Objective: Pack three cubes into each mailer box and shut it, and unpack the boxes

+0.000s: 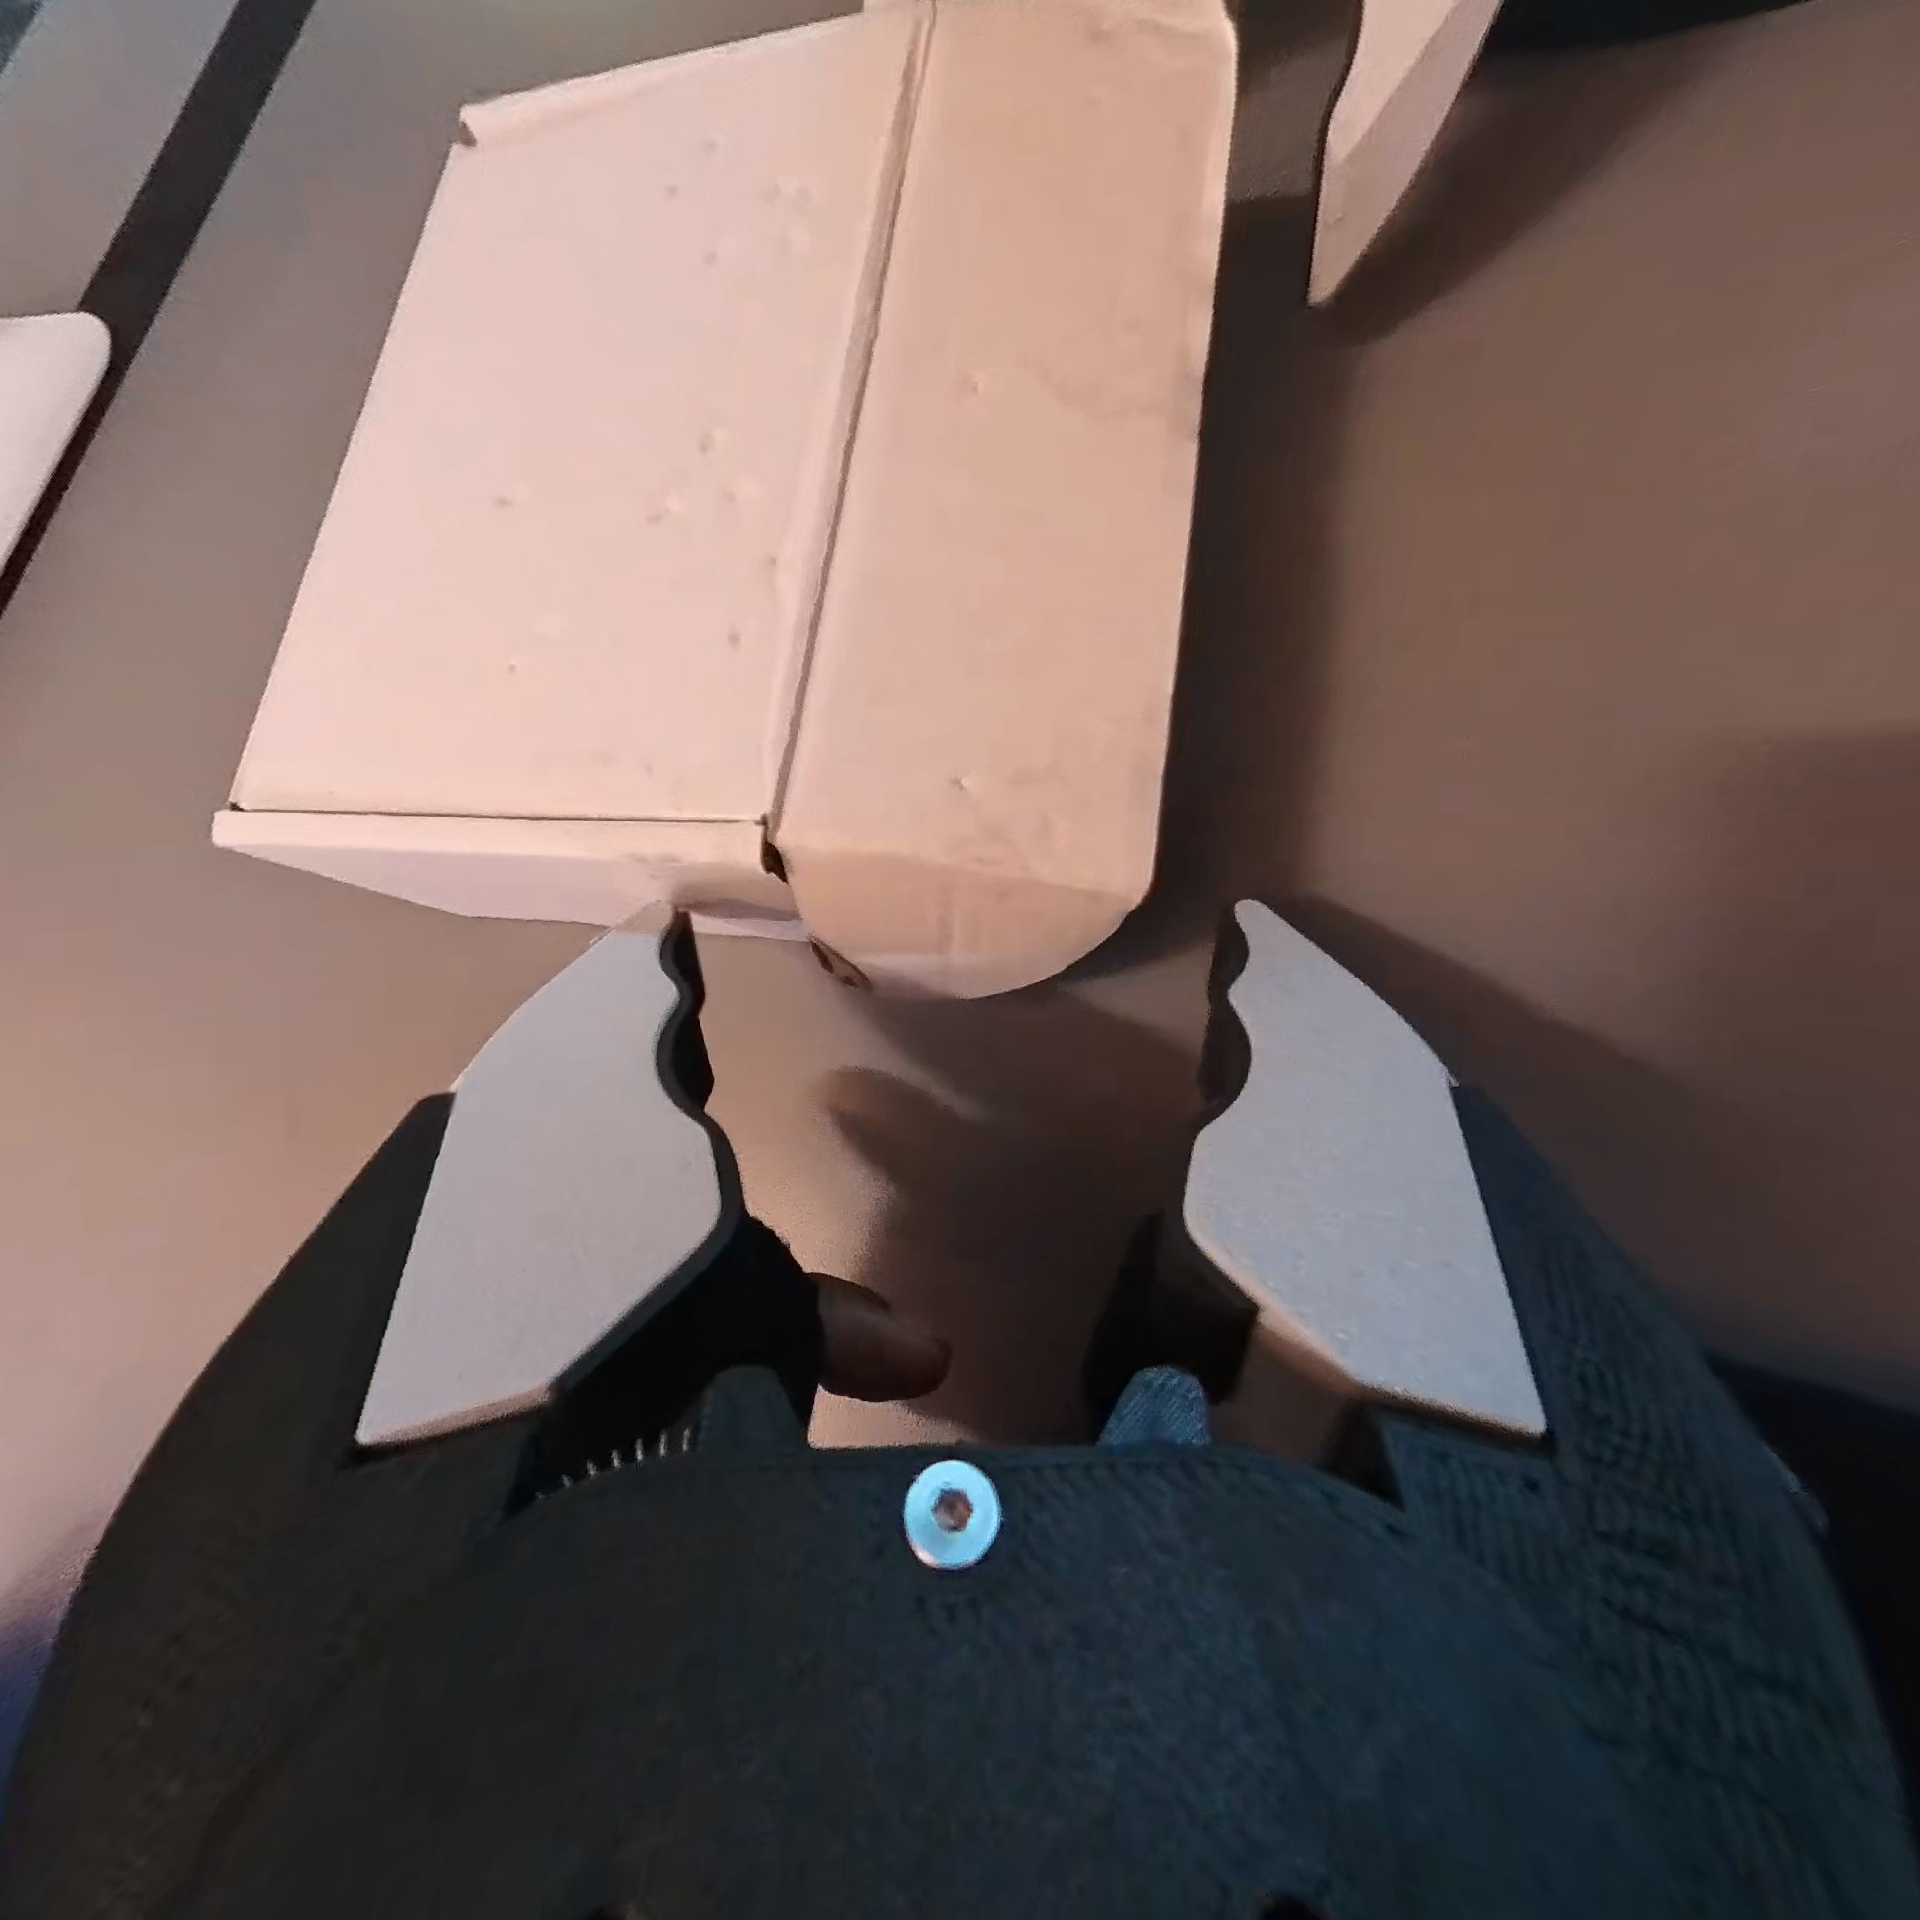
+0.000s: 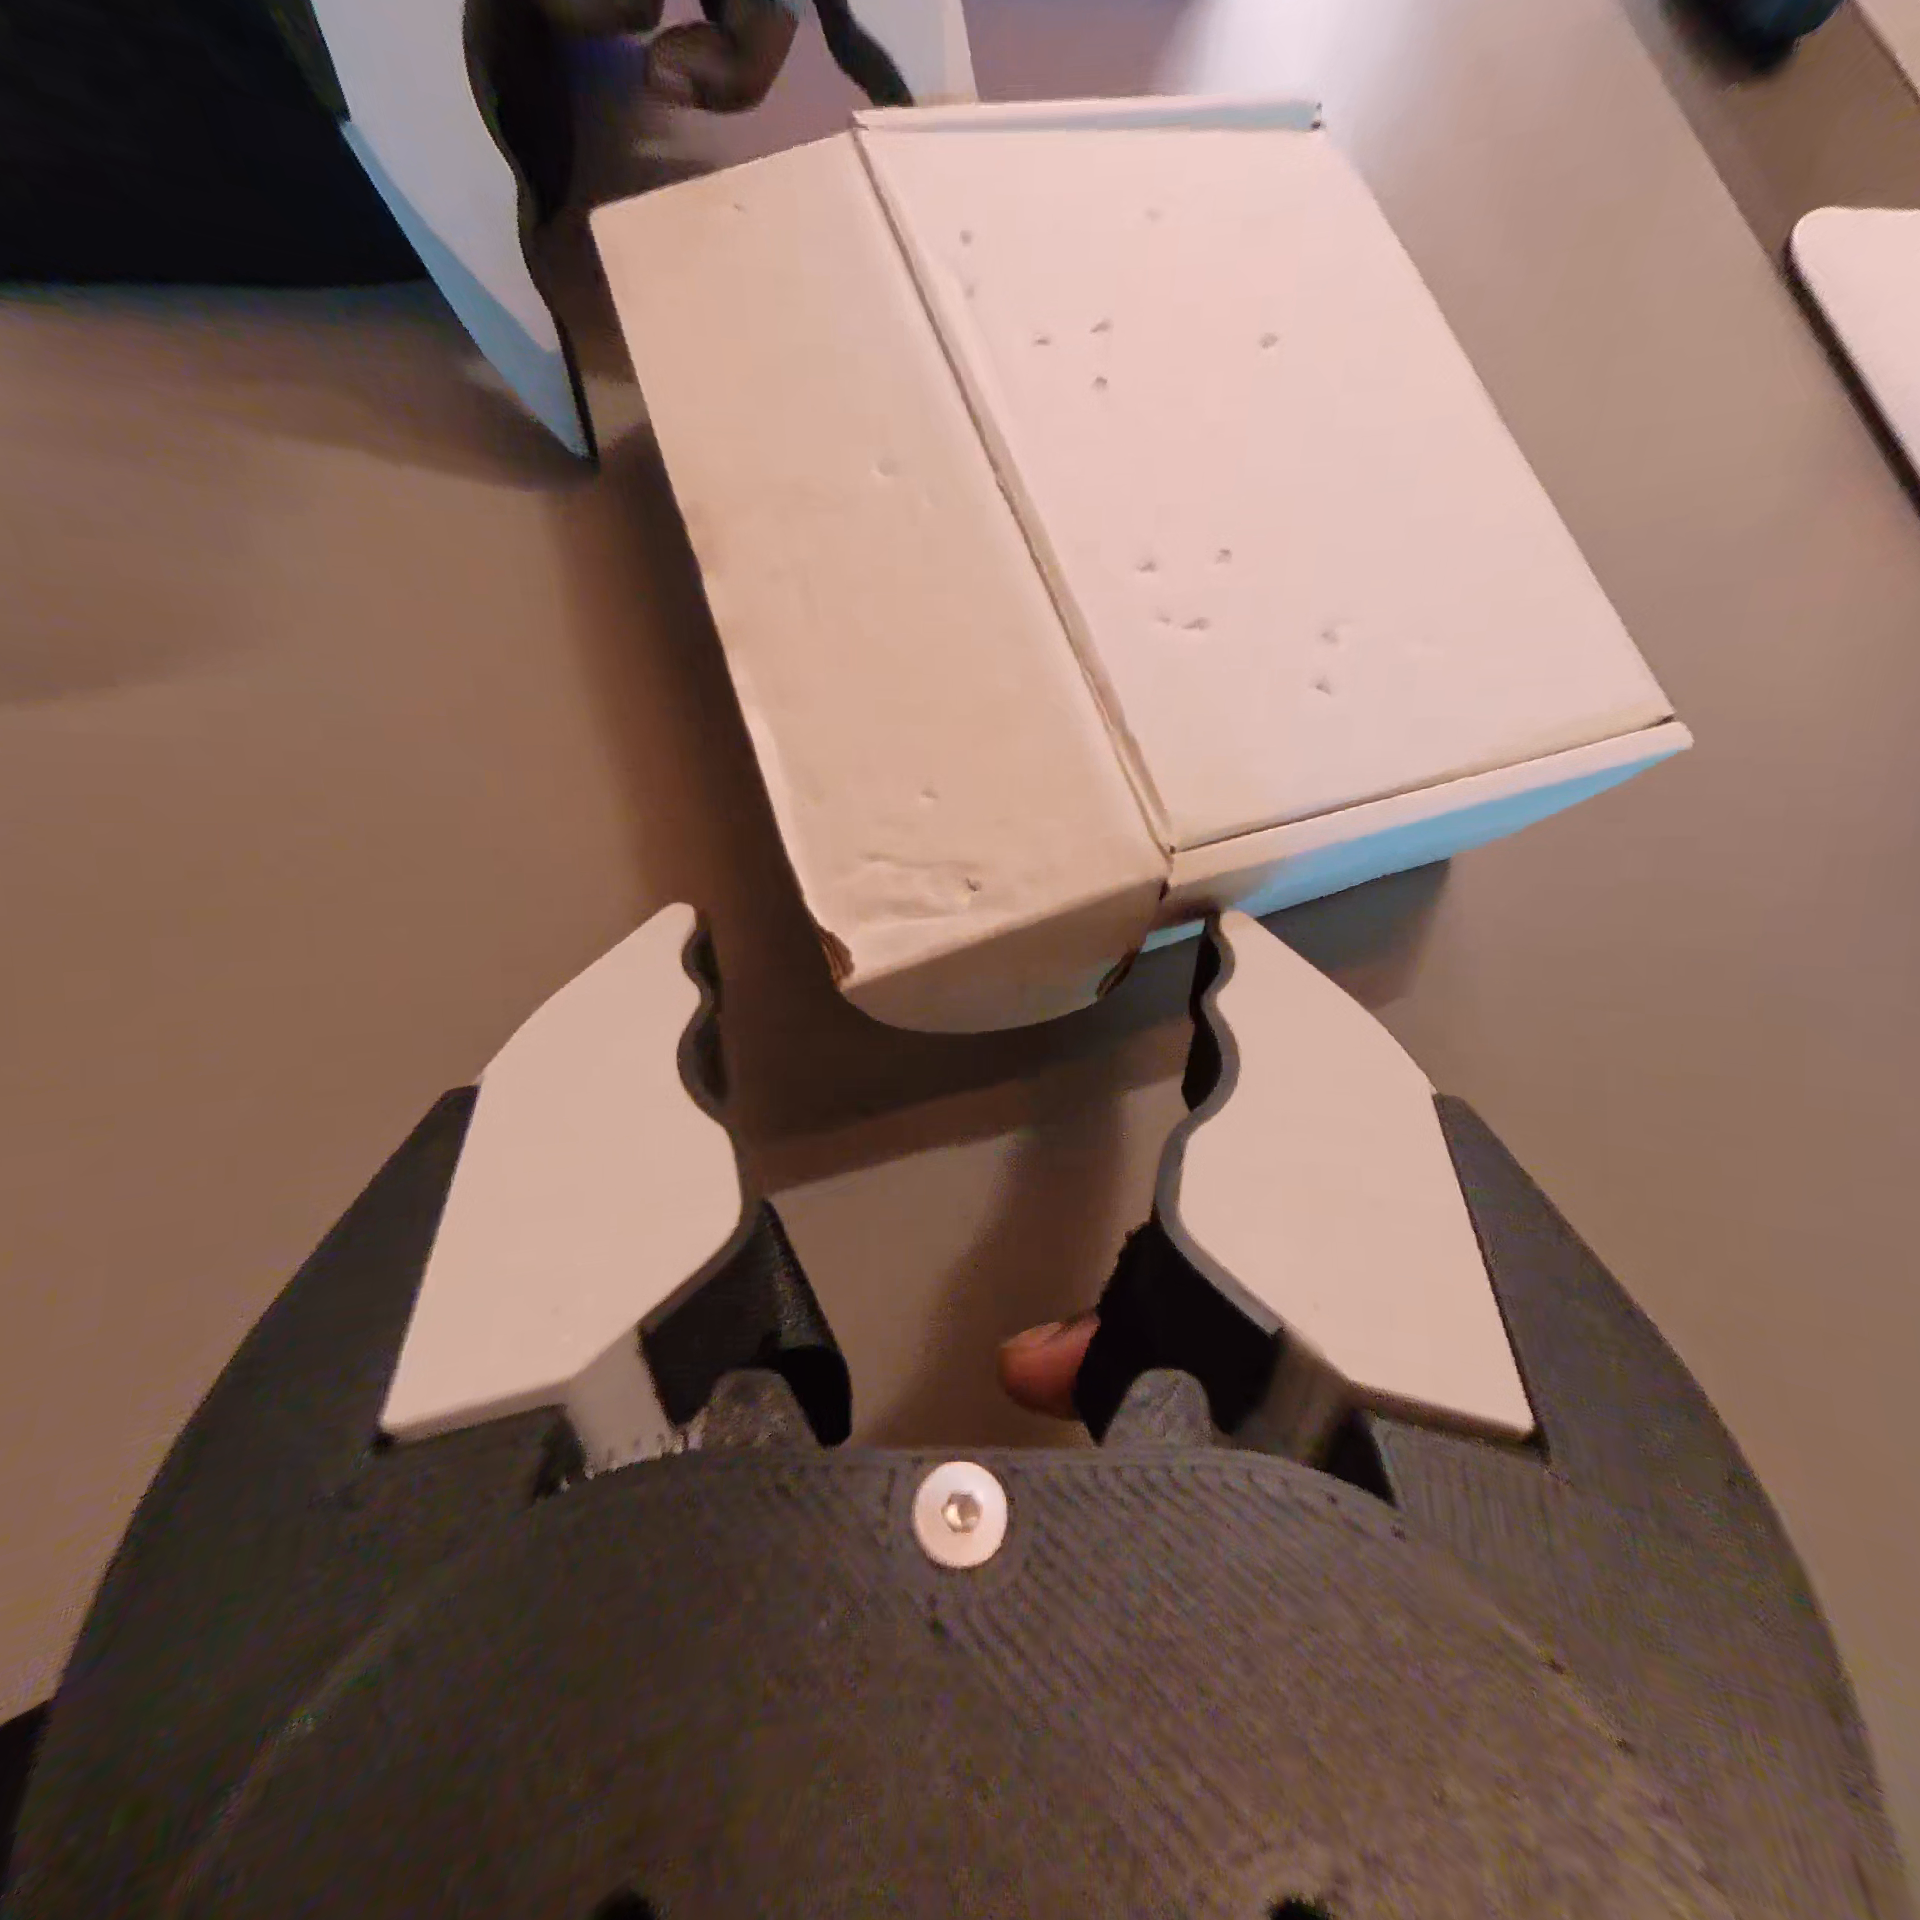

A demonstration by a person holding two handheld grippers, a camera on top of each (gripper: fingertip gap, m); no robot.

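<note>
The box (image 1: 665, 499) lies shut on the table (image 1: 1558, 727), filling the upper middle of both wrist views. Its lid is down, but the front flap (image 1: 987, 520) with rounded ends sticks out over the side rather than tucked in. No cubes show; whether they are inside cannot be told.

The left gripper (image 1: 961, 925) is spread wide and holds nothing, its 2 fingers (image 1: 582, 1143) flanking one rounded end of the flap. The right gripper (image 2: 951, 930) is likewise spread and empty, at the flap's opposite end; its partner shows in the upper left of the right view.

Likely risks from here:
- The flap is thin card and already dented; a hard pinch at its rounded corner could crease or tear it.
- The 2 grippers work opposite ends, so uneven pulling could twist the flap or skew the lid.
- The box is light and nothing pins it, so a push on the flap may slide it across the smooth table instead of folding the flap.
</note>
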